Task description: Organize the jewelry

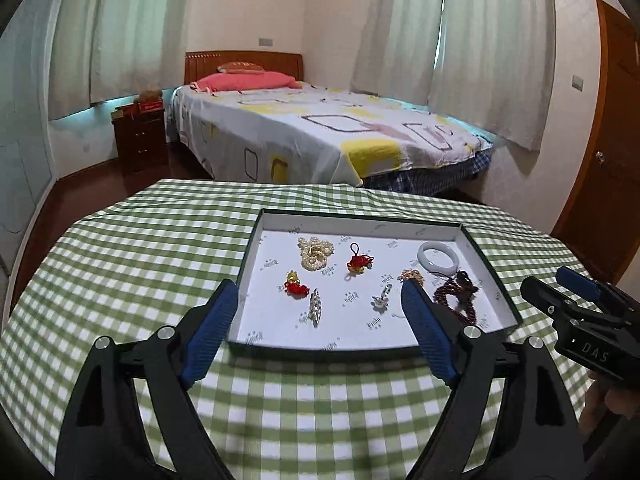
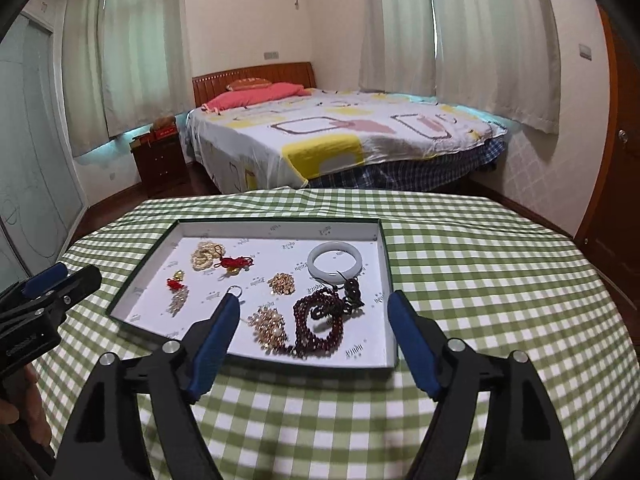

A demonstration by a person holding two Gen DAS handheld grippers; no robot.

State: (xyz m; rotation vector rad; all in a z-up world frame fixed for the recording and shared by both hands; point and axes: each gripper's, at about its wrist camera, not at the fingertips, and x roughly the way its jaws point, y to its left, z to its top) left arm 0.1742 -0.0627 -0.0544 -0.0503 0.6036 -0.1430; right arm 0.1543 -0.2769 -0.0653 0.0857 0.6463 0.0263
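Note:
A shallow white tray (image 1: 352,350) with a dark rim lies on the checked table and holds all the jewelry. In it are a pearl strand (image 1: 316,254), two red tassel charms (image 1: 359,263), a silver piece (image 1: 315,306), a white bangle (image 1: 438,258) and dark red beads (image 1: 456,298). The right wrist view shows the tray (image 2: 384,276), the bangle (image 2: 336,262), dark red beads (image 2: 318,324) and gold chains (image 2: 270,326). My left gripper (image 1: 318,290) is open and empty above the tray's near edge. My right gripper (image 2: 314,304) is open and empty over the tray's near right part.
A green-and-white checked cloth (image 1: 140,264) covers the round table. Behind it stand a bed (image 1: 320,132), a dark wooden nightstand (image 1: 140,136) and curtained windows. A wooden door (image 1: 604,152) is at the right.

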